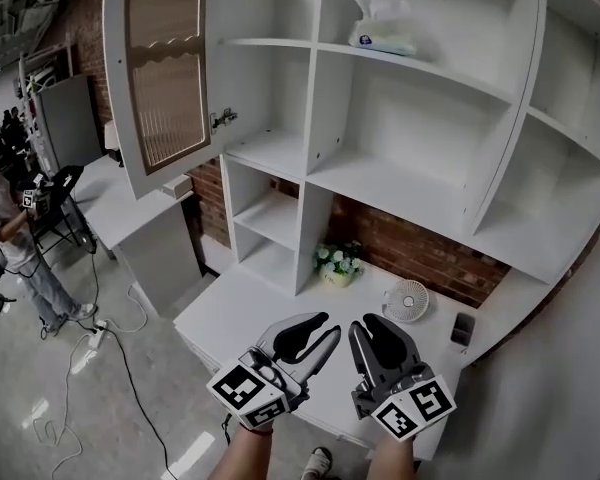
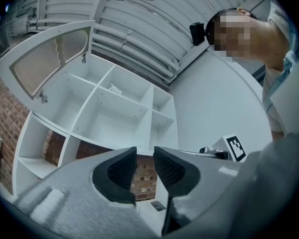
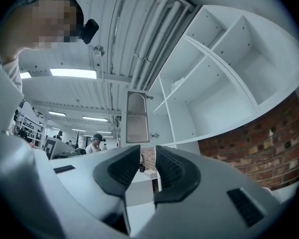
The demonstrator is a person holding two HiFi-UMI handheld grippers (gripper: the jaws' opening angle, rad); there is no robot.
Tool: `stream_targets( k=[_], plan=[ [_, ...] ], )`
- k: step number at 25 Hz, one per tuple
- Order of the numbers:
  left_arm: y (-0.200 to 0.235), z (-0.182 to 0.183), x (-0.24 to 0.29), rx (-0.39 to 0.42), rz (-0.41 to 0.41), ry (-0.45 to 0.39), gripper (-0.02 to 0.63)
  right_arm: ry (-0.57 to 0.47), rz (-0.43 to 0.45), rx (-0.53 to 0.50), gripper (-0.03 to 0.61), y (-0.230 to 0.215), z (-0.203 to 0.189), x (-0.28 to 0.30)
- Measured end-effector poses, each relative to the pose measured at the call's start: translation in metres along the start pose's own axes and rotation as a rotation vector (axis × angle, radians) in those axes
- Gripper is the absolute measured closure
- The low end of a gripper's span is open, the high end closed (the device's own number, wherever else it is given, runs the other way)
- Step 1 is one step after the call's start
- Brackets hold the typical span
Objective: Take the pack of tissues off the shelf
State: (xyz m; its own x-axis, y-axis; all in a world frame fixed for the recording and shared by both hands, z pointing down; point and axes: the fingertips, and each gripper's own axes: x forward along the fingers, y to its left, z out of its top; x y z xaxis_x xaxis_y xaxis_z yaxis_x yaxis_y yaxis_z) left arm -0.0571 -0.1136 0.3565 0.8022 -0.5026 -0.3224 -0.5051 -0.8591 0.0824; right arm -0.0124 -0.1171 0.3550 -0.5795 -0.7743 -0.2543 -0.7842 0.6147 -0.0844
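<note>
1. At the far left of the head view, a person (image 1: 8, 230) is standing on the shiny floor, with cables (image 1: 115, 343) trailing beside their feet.
2. The cabinet door (image 1: 165, 68), with its ribbed panel, is hanging open at the left edge of the white shelf unit (image 1: 400, 183).
3. The left gripper (image 1: 330, 326) is hovering over the front edge of the white counter (image 1: 240, 313), low in the picture and well below the shelves. In the left gripper view, the left gripper (image 2: 145, 152) is showing its jaws parted by a narrow gap. Nothing is sitting between the pads, only the brick wall and counter far behind.
4. A small pot of flowers (image 1: 337, 264) is standing on the counter at the foot of the shelf unit.
5. The right gripper (image 1: 363, 324) is hovering just beside the left one, their tips near each other but not touching. In the right gripper view, the right gripper (image 3: 148, 149) is also keeping a narrow gap between its jaws, and it is holding nothing.
6. The pack of tissues (image 1: 382, 30) is lying on the upper shelf, a white tissue sticking up from it, well apart from both grippers.
7. A small round fan (image 1: 407, 300) is resting on the counter to the right of the flowers, and a dark flat object (image 1: 463, 328) is lying further right.
</note>
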Motion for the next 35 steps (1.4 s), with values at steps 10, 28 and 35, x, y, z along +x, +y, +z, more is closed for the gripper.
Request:
stream_targets(
  k=[10, 28, 35],
  plan=[
    [0.03, -0.01, 0.062, 0.047, -0.004, 0.008, 0.517, -0.019, 0.008, -0.007, 0.483, -0.06, 0.004, 0.024],
    [0.05, 0.002, 0.123, 0.085, 0.01, -0.034, 0.517, -0.047, 0.066, -0.045, 0.48, -0.114, 0.031, 0.051],
    [0.072, 0.015, 0.135, 0.083, -0.009, -0.032, 0.517, -0.045, 0.06, -0.065, 0.48, -0.118, 0.04, 0.075]
  ],
)
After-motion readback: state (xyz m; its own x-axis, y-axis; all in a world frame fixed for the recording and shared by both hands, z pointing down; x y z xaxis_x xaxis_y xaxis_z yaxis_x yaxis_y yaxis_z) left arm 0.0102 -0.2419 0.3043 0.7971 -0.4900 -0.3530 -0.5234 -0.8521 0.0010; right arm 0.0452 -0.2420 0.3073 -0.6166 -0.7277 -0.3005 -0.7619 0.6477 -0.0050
